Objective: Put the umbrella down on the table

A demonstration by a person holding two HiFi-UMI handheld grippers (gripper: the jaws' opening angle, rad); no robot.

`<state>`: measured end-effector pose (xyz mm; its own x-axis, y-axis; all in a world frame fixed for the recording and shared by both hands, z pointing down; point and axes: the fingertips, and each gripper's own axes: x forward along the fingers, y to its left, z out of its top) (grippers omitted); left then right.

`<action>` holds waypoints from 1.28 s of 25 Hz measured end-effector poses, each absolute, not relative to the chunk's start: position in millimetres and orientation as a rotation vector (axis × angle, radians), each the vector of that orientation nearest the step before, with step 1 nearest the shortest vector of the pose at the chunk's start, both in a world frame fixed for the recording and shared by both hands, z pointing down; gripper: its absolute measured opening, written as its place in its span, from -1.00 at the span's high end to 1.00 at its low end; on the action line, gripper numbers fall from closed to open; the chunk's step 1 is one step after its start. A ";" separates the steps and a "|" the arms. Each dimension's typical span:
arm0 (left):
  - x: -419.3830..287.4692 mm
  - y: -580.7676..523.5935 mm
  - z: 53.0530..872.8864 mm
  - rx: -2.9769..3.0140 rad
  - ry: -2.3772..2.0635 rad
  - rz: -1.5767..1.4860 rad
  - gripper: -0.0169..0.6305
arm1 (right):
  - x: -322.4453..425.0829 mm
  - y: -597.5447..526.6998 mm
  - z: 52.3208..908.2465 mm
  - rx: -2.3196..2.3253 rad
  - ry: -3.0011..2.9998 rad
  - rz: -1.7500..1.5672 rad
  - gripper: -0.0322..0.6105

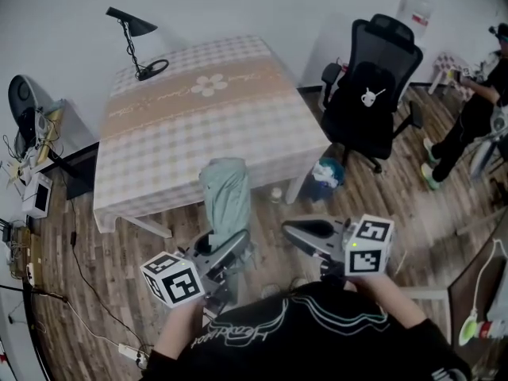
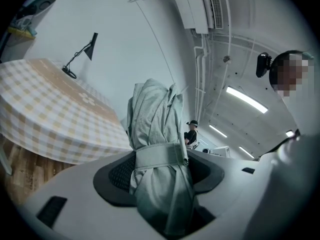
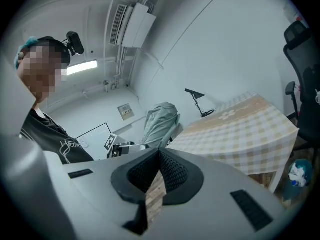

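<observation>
1. Tool state, left: the left gripper (image 1: 228,247) has its jaws wide apart and clamped on the umbrella (image 1: 225,195). The pads press the bundle at the strap (image 2: 159,155).
2. Tool state, right: the right gripper (image 1: 289,228) has its jaws closed tip to tip. It holds nothing; only floor shows through the slit.
3. Location: in the head view the umbrella stands nearly upright at the 6 o'clock edge of the table (image 1: 198,125). It appears to be short of the top, over the floor.
4. Handling, judged:
   - The umbrella is folded and looks light.
   - The cloth is soft and gives under the pads; a stiff shaft probably runs inside.
   - Loose folds can slide, so a grip on cloth alone may creep.
5. Hold point, judged: the strapped waist is the firmest zone. The present grip is suitable.
6. Count:
   - one umbrella
   - one table
   - two grippers
   - one lamp (image 1: 133,40), at the table's 11 o'clock corner
   - one chair (image 1: 373,86), at the table's 3 o'clock
   - one further person (image 1: 476,109), beyond the chair at 3 o'clock
</observation>
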<state>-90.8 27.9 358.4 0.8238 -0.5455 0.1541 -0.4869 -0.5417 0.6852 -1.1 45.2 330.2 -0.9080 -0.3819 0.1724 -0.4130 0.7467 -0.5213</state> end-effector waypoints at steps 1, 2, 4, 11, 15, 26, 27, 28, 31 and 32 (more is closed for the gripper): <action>-92.2 27.6 359.8 2.241 -0.759 -0.101 0.14 | -2.8 43.1 332.2 0.653 -2.882 0.884 0.86; -93.6 26.3 361.0 2.240 -0.765 -0.102 0.14 | -4.0 39.9 333.3 0.651 -2.883 0.897 0.86; -97.4 21.9 362.7 2.238 -0.777 -0.101 0.14 | -7.2 34.1 333.6 0.634 -2.895 0.924 0.86; -112.8 12.3 363.1 2.225 -0.850 -0.091 0.14 | -15.2 21.2 333.7 0.590 -2.940 0.867 0.86; -113.5 1.2 367.1 2.232 -0.894 -0.069 0.14 | -12.6 1.6 337.2 0.564 -2.973 0.894 0.86; -116.6 -75.1 383.0 2.162 -0.990 -0.056 0.14 | -13.8 -89.9 349.2 0.462 -2.994 0.947 0.86; -115.2 -86.1 386.0 2.151 -0.996 -0.055 0.14 | -12.5 -102.3 352.0 0.453 -2.991 0.959 0.86; -113.9 -96.0 388.5 2.142 -1.001 -0.054 0.14 | -11.6 -113.0 353.6 0.443 -2.989 0.969 0.86; -113.0 -113.8 392.7 2.126 -1.016 -0.041 0.14 | -11.9 -130.8 354.6 0.415 -2.979 0.990 0.86; -113.2 -116.5 393.7 2.122 -1.021 -0.040 0.14 | -12.2 -133.5 355.4 0.409 -2.975 0.996 0.86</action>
<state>-113.2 -116.5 393.7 0.6790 -0.6783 0.2809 -0.6542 -0.3855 0.6506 -12.2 -133.5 355.4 -0.9663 -0.2500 0.0607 -0.2362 0.7685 -0.5947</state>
